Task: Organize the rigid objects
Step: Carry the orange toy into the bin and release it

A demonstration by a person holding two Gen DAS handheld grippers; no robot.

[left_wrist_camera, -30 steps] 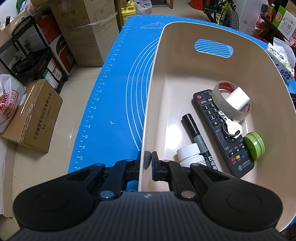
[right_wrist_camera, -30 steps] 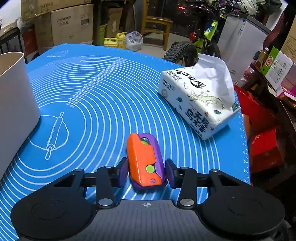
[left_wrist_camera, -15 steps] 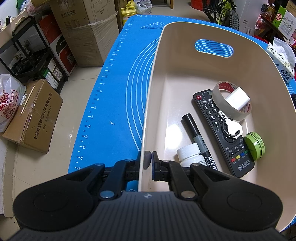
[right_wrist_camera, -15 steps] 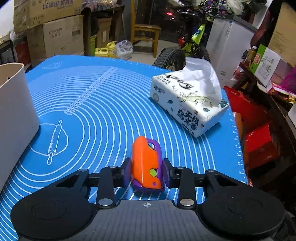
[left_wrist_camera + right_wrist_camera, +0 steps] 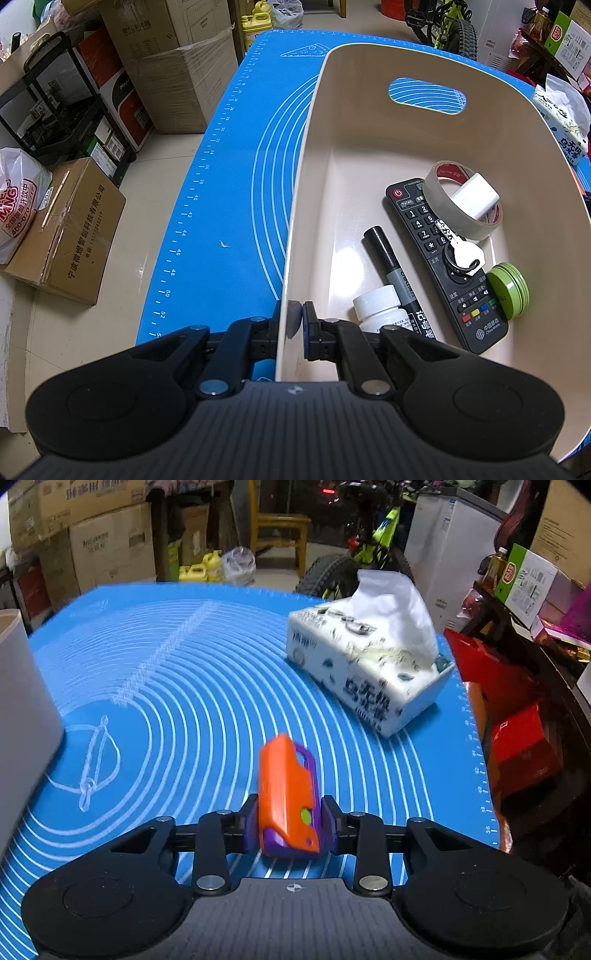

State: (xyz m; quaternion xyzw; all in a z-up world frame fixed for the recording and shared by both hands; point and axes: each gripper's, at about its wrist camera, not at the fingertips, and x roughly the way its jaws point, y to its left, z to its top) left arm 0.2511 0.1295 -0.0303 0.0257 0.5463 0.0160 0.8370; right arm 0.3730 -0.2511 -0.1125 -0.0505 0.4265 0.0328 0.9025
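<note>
Left gripper [image 5: 295,325]: my fingers pinch the beige bin's [image 5: 369,147] near wall.
Right gripper [image 5: 290,823]: I clamp the orange-purple toy [image 5: 284,797], held level above the mat [image 5: 184,683].
Toy axis: pointing forward, away from me.

Orange-and-purple toy [image 5: 286,801] is showing a green dot; blue mat [image 5: 207,686] is carrying white rings; beige bin [image 5: 354,122].

— Home storeroom or garage?
— Looks so: taped cardboard boxes [image 5: 173,62] stacked far left on the tiled floor, a bicycle [image 5: 354,546] and wooden chair [image 5: 282,524] at the far side, yellow jugs [image 5: 199,570], and a blue baking mat [image 5: 207,686] as worktop
</note>
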